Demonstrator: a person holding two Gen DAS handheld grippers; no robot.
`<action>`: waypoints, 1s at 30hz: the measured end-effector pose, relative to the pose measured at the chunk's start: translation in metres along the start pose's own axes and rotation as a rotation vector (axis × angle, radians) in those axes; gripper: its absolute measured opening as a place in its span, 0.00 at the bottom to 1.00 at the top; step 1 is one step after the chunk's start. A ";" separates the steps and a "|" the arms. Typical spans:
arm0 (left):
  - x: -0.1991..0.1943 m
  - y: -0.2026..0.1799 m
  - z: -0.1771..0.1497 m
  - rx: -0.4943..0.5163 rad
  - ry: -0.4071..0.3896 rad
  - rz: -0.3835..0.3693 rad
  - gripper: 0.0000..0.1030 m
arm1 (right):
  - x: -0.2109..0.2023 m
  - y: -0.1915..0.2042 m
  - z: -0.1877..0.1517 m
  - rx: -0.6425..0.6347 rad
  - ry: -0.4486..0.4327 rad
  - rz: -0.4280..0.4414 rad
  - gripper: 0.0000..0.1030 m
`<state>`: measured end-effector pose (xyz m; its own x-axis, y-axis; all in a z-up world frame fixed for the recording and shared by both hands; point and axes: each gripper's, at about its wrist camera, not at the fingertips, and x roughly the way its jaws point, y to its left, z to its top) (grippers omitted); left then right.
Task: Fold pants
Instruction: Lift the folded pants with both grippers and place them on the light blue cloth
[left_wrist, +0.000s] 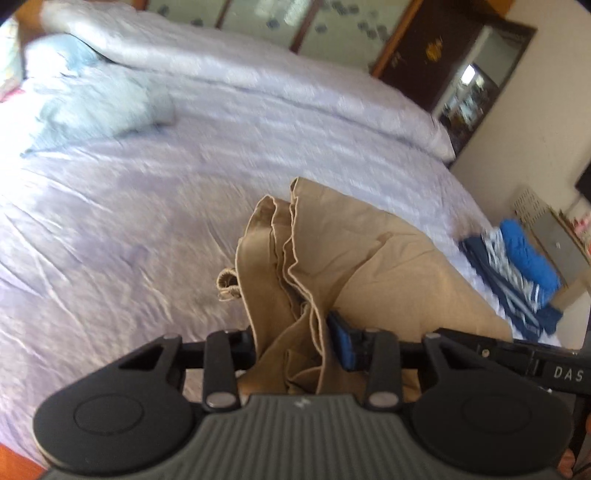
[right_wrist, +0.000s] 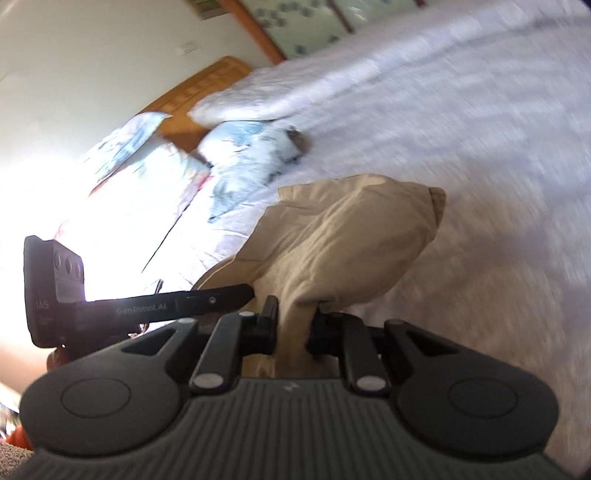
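The tan pants (left_wrist: 332, 258) hang bunched above a bed with a pale lilac sheet (left_wrist: 129, 221). My left gripper (left_wrist: 295, 343) is shut on a gathered edge of the pants, with hems and a drawstring loop showing beyond the fingers. My right gripper (right_wrist: 293, 328) is shut on another bunch of the same pants (right_wrist: 351, 240), which drape forward. The left gripper's body (right_wrist: 147, 306) shows at the left of the right wrist view, close beside the right one. Both views are motion-blurred.
A folded white quilt (left_wrist: 240, 66) lies along the far side of the bed. Light blue patterned pillows (right_wrist: 240, 155) lie by the wooden headboard (right_wrist: 207, 85). A pile of blue clothes (left_wrist: 517, 266) sits at the bed's right edge. A dark doorway (left_wrist: 461, 74) is beyond.
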<state>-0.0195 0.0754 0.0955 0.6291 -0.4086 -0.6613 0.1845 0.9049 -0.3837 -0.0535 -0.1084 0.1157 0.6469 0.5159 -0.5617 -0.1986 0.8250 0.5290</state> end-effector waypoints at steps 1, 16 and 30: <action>-0.008 0.006 0.009 -0.015 -0.030 0.007 0.34 | 0.005 0.007 0.007 -0.027 -0.004 0.011 0.17; -0.103 0.099 0.252 -0.098 -0.560 0.142 0.34 | 0.110 0.146 0.222 -0.530 -0.269 0.158 0.17; 0.061 0.277 0.325 -0.355 -0.472 0.297 0.34 | 0.337 0.132 0.269 -0.542 -0.251 0.066 0.17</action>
<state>0.3157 0.3401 0.1583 0.8934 0.0217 -0.4487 -0.2571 0.8438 -0.4710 0.3369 0.1124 0.1673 0.7614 0.5540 -0.3366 -0.5485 0.8274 0.1210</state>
